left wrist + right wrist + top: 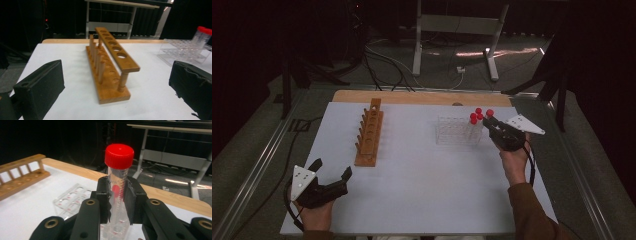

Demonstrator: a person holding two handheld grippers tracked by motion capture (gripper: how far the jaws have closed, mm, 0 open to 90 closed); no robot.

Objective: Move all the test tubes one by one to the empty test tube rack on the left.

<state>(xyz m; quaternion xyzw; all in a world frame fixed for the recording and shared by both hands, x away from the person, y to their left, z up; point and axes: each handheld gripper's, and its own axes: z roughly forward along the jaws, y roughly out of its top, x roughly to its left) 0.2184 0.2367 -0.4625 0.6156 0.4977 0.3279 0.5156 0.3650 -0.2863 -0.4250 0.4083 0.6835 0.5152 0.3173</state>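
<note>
Red-capped and clear-walled, the tube (118,180) is clamped upright between the pads of the right claw (117,195), which is closed firmly on its graduated body just below the cap. In the high view this claw (493,125) sits over the right end of the clear plastic rack (454,131), close to the far right corner of the white worktop (422,175), with the held tube's cap just beside three other red-capped tubes (476,116) that stand in that rack. The right gripper view shows the rack's empty holes directly under the raised tube, whose lower end cannot be made out.

The left claw (331,176) rests near the worktop's near left corner with its jaws spread wide and nothing between them. Its own view looks along the wooden rack (110,67), which stands well apart from it, left of the middle, running from near to far with every hole empty.
</note>
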